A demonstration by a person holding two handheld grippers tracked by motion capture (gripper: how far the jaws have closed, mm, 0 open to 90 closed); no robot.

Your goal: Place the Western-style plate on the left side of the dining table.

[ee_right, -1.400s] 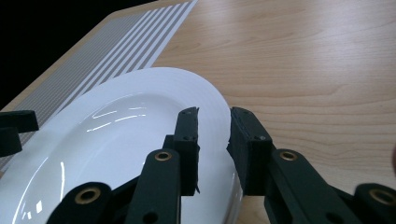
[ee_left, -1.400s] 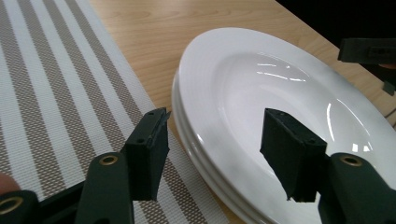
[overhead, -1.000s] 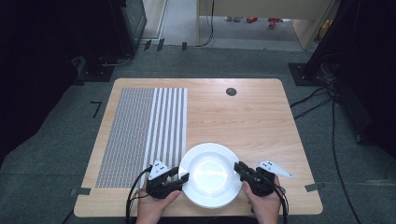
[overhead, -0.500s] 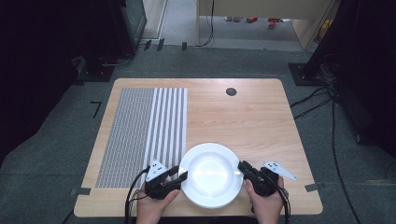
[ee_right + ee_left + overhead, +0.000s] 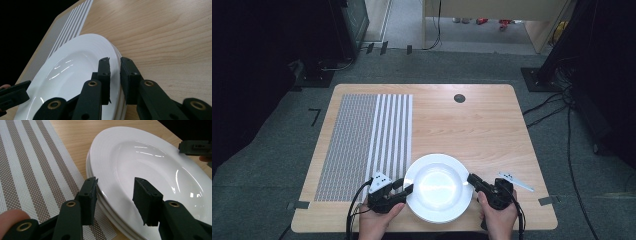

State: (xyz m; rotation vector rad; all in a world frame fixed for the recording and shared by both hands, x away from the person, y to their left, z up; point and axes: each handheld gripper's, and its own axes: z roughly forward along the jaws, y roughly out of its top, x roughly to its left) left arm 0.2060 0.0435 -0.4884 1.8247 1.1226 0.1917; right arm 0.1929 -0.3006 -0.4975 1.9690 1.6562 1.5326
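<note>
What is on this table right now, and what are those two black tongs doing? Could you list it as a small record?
Table: wooden table, small dark round hole near its far edge
Mat: striped woven mat on the left part
Plates: stack of white plates at the near edge, beside the mat
Left tongs: open, jaws either side of the stack's left rim
Right tongs: narrowly apart at the right rim; grip cannot be told
Other: small white piece right of the plates
</note>
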